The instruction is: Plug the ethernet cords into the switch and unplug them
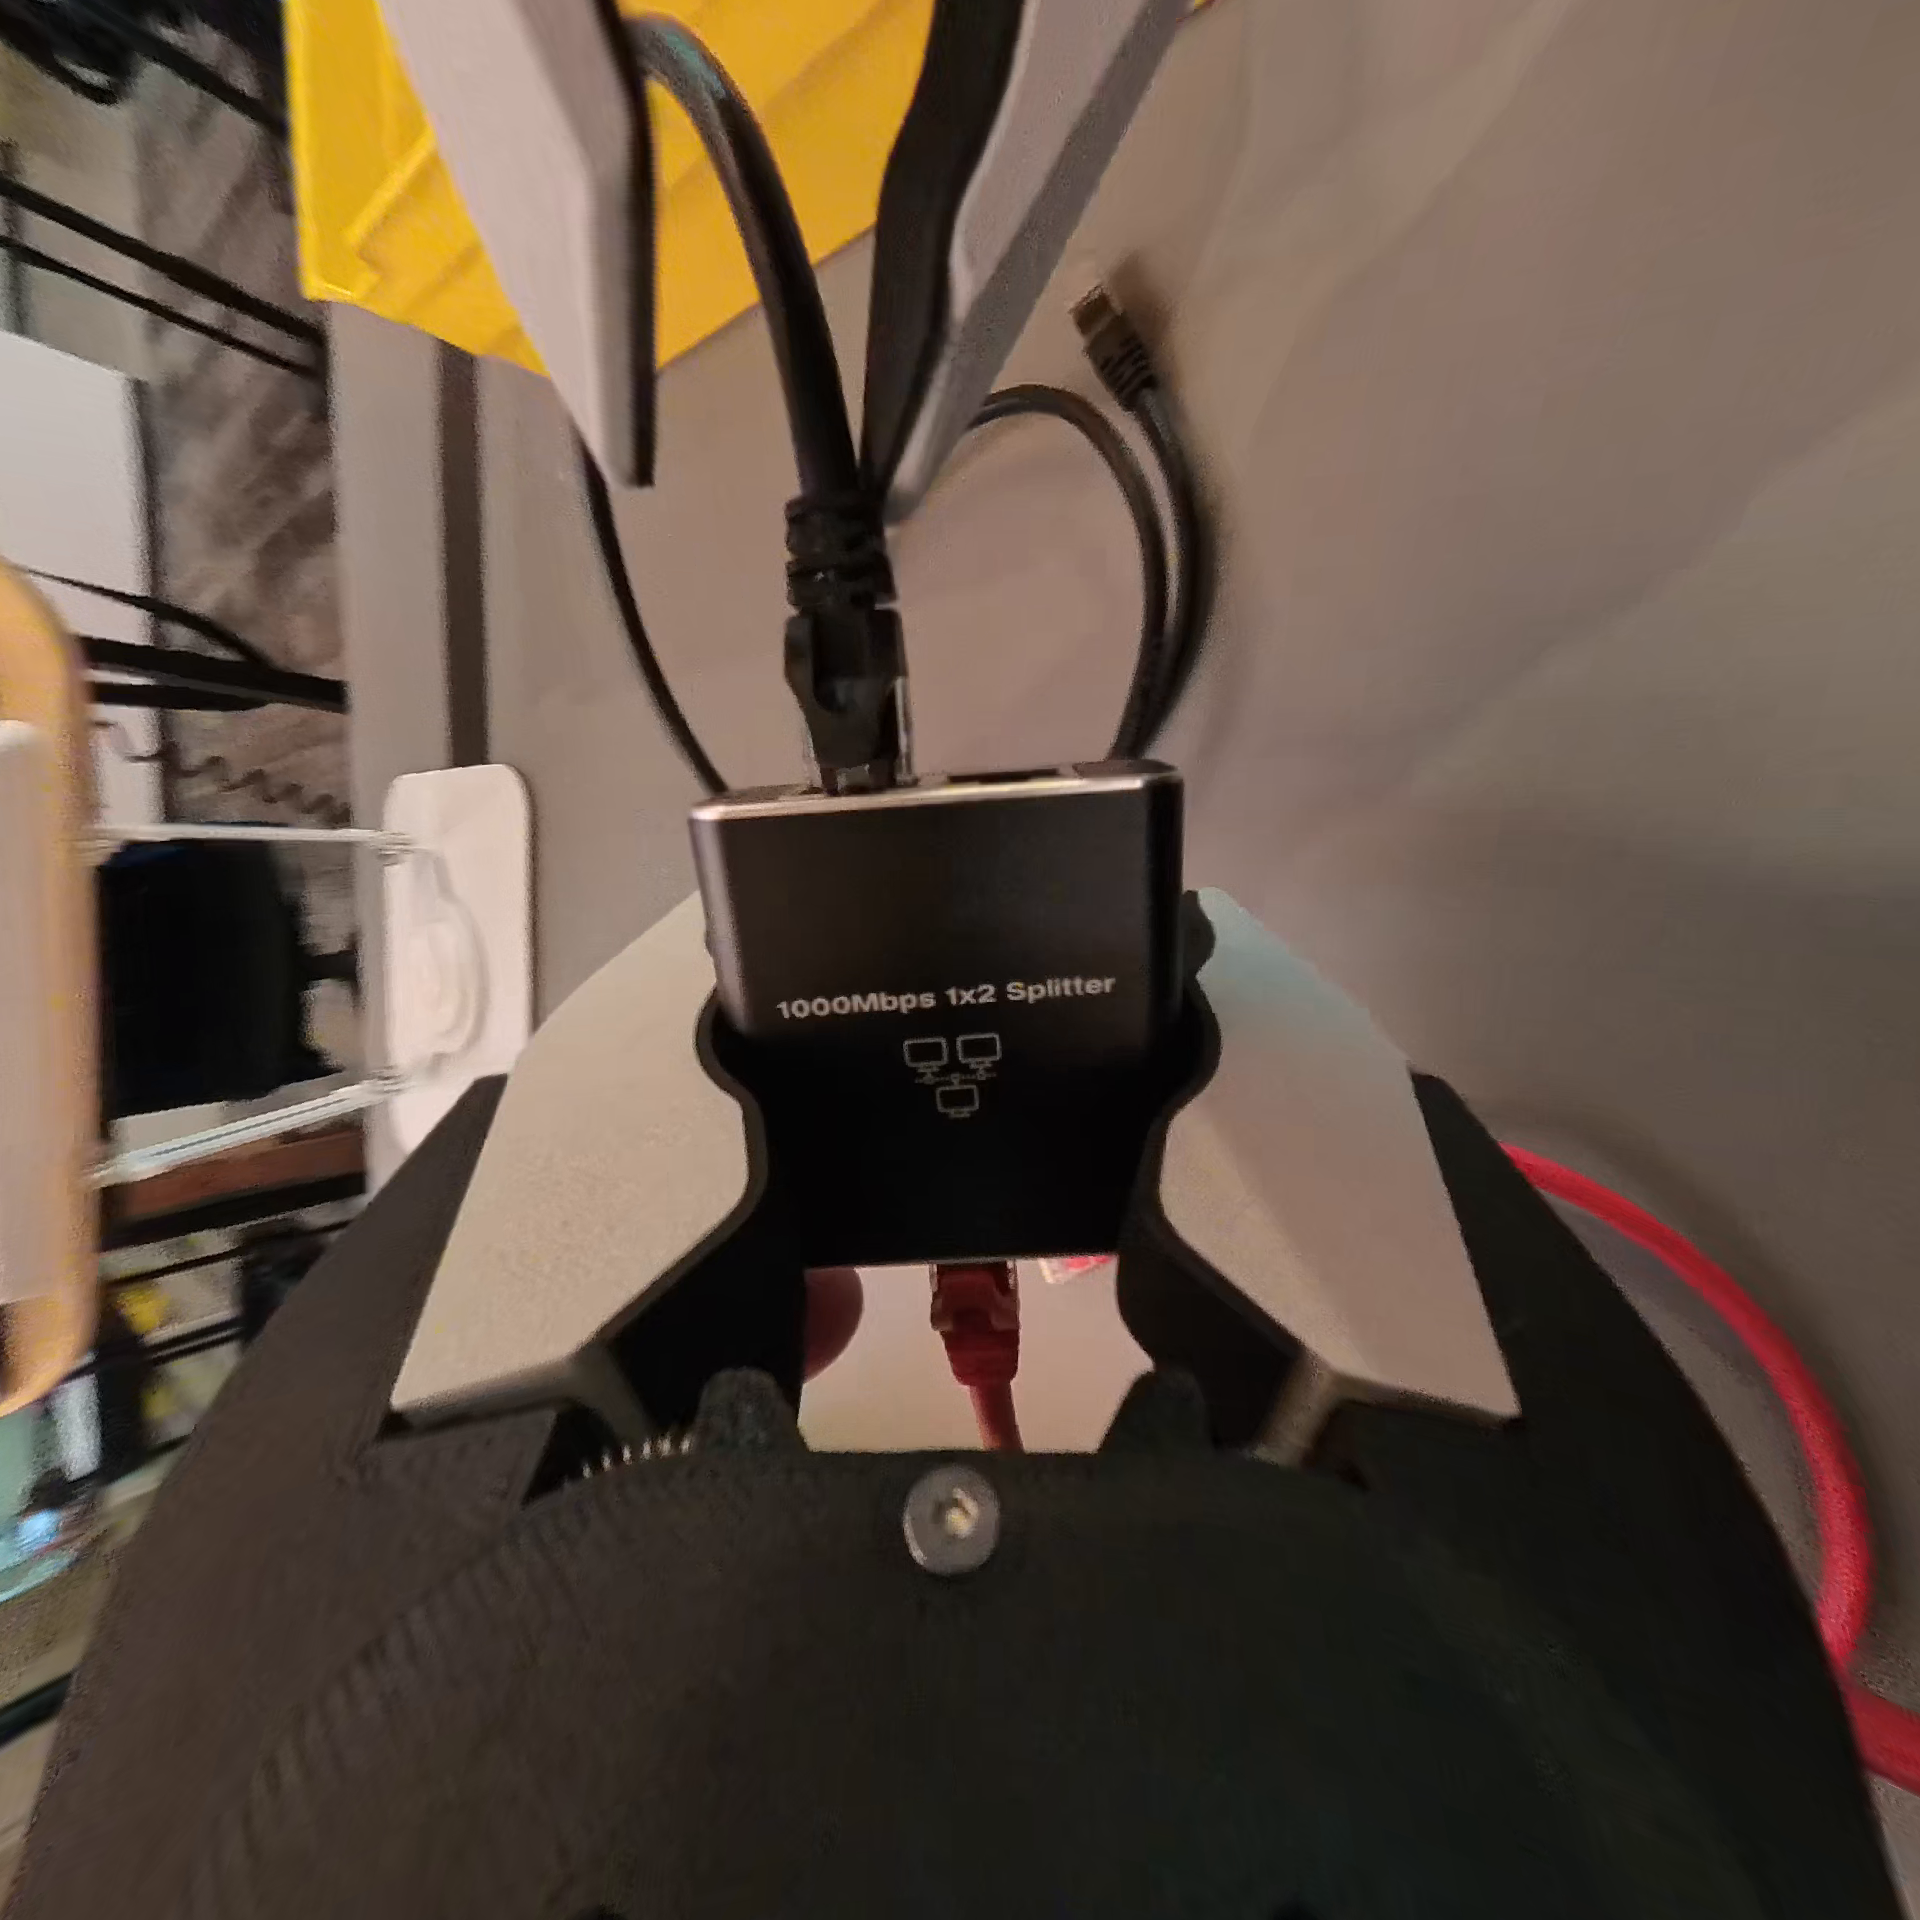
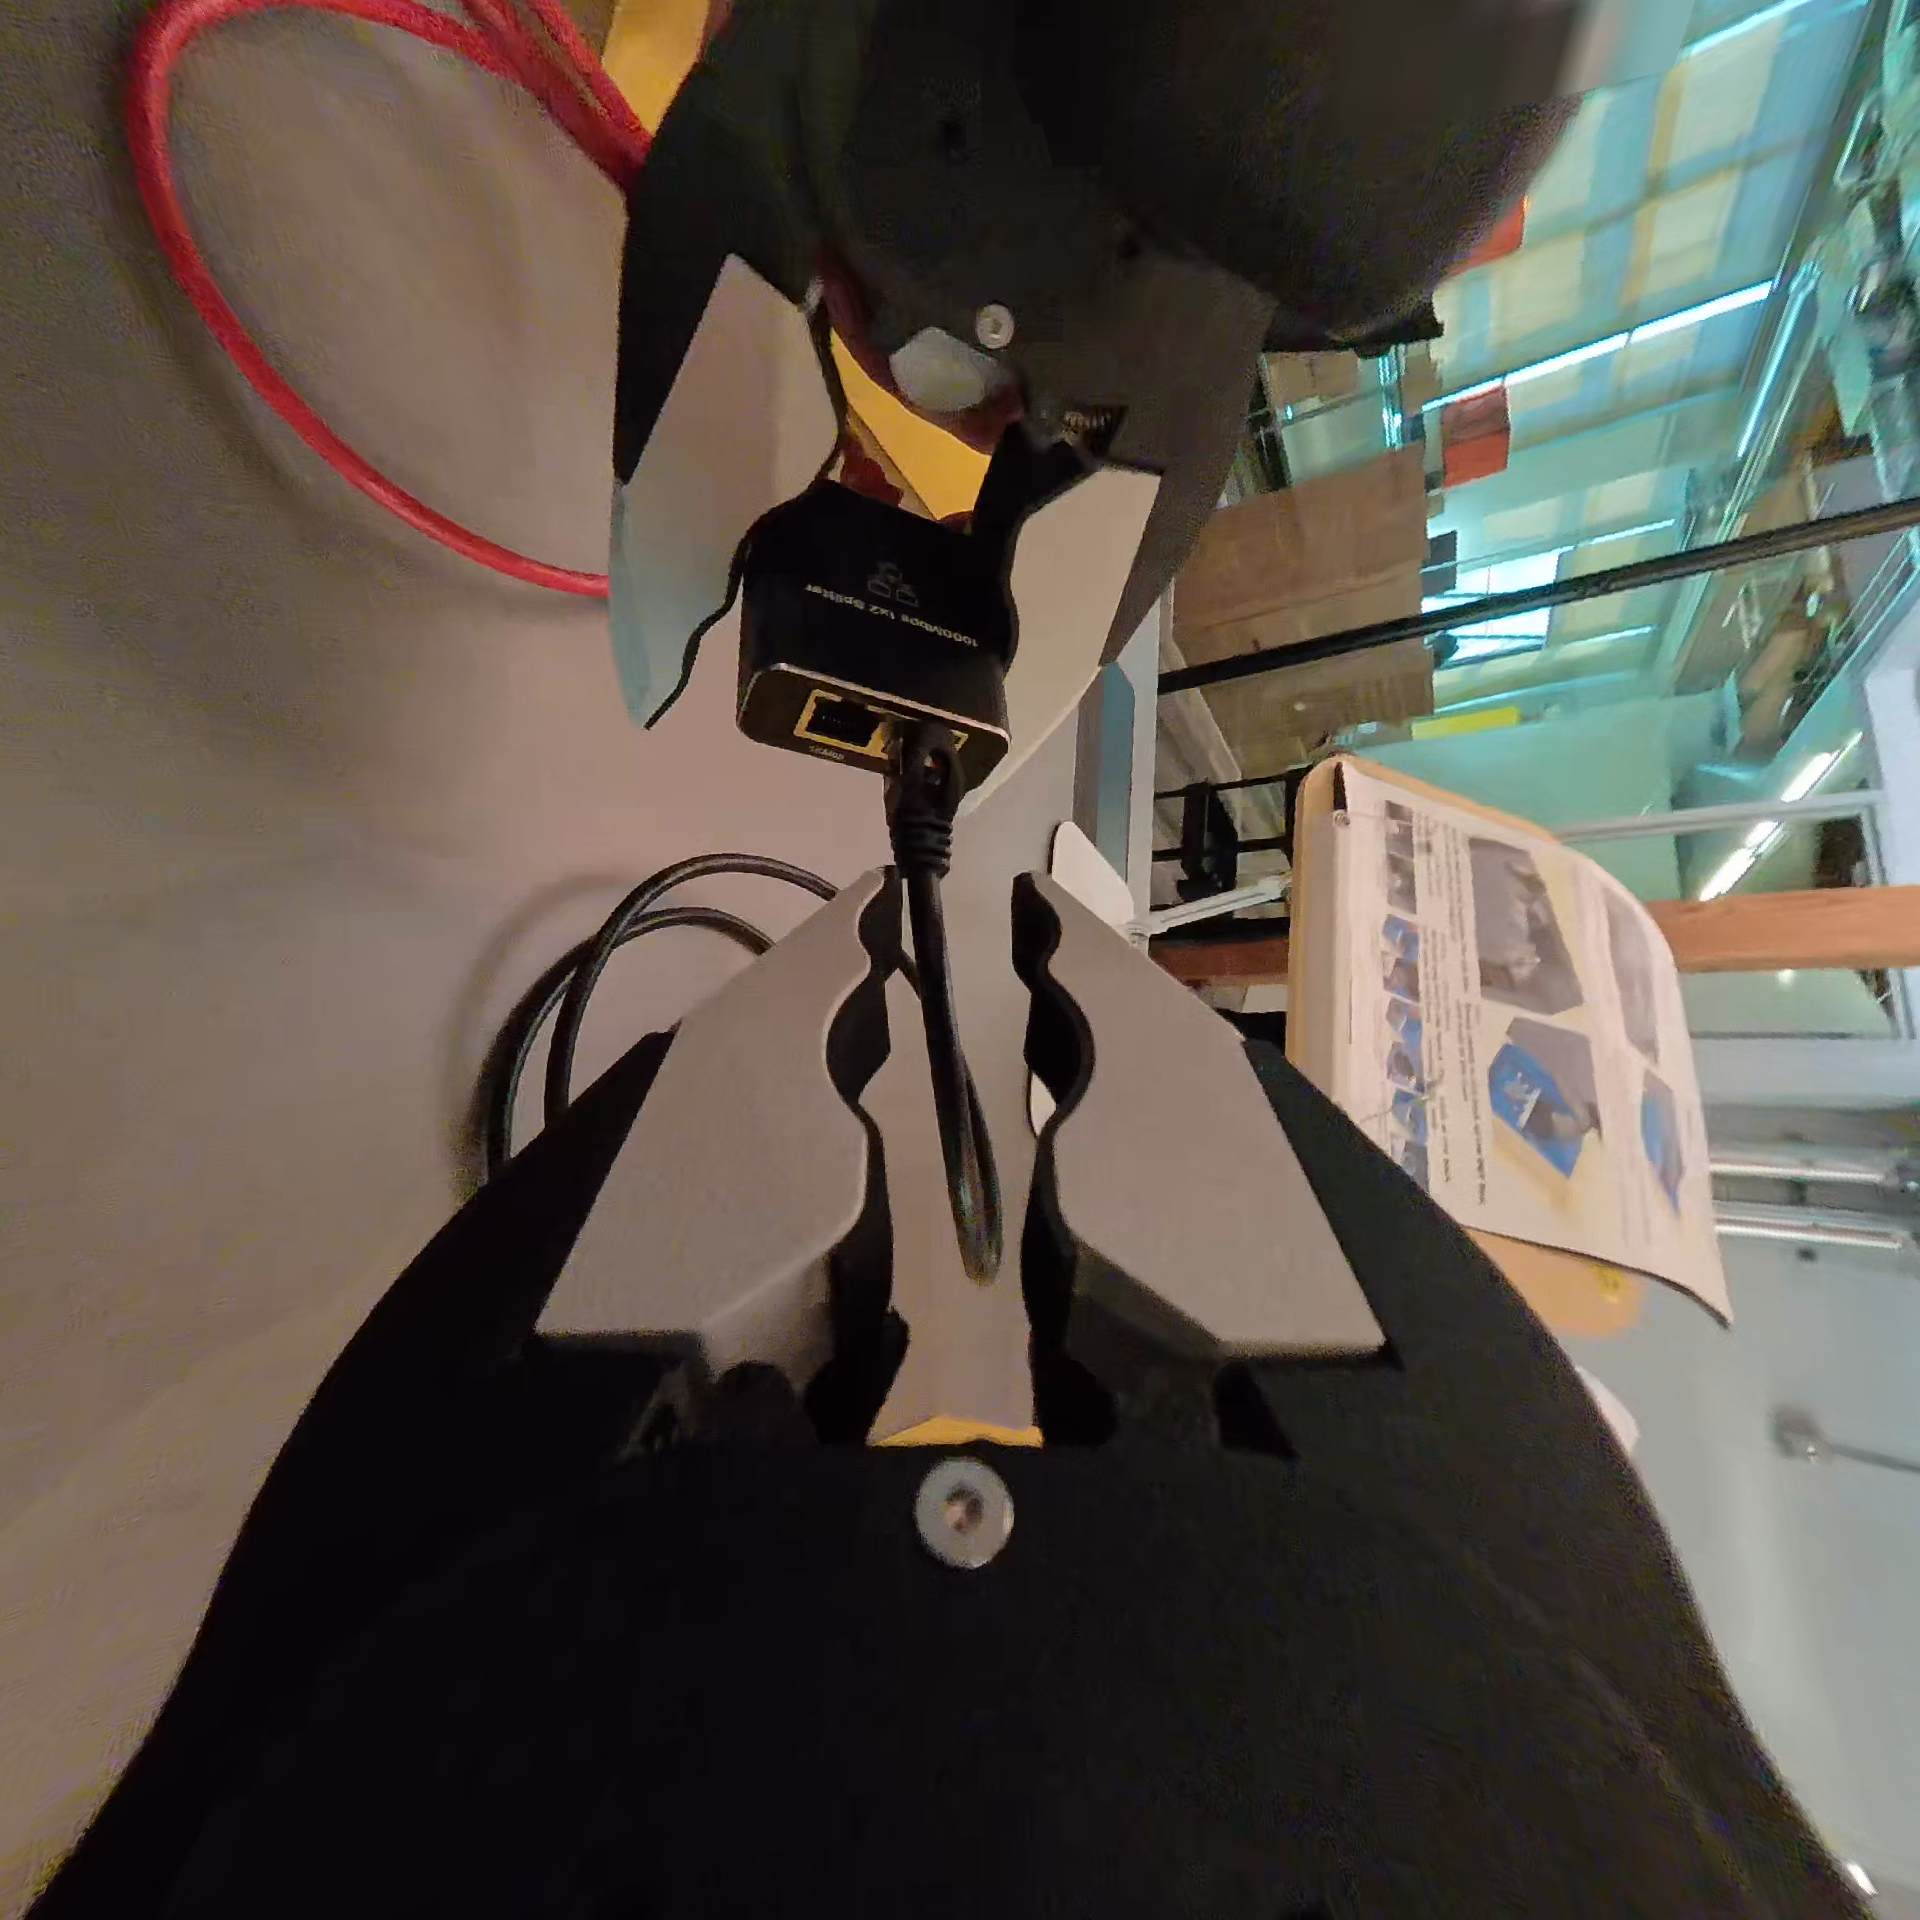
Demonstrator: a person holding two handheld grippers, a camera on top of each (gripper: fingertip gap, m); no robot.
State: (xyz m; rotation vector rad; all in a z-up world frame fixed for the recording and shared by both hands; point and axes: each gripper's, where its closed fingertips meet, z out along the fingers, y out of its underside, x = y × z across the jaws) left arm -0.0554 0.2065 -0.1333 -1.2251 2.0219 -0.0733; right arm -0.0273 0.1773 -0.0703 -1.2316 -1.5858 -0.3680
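Observation:
My left gripper (image 1: 951, 997) is shut on the black switch (image 1: 940, 894), gripping its two sides. A black ethernet cord's plug (image 1: 847, 665) sits in one port on the switch's far face. The port beside it (image 2: 836, 720) is empty. A red ethernet cord (image 1: 977, 1351) is plugged into the near face. My right gripper (image 2: 945, 904) is open, just short of the switch (image 2: 873, 623), with the black cord (image 2: 935, 1018) running between its fingers. It also shows in the left wrist view (image 1: 764, 483). A loose black plug (image 1: 1117, 353) lies on the table.
The grey table (image 1: 1507, 623) carries coiled black cord (image 2: 582, 966) and a loop of red cord (image 2: 208, 343). A yellow object (image 1: 384, 208) lies behind. A board with a printed sheet (image 2: 1507, 1039) stands at the right. A white and clear fixture (image 1: 457, 935) is at the left. My hands' fingertips stand some 7 centimetres from each other.

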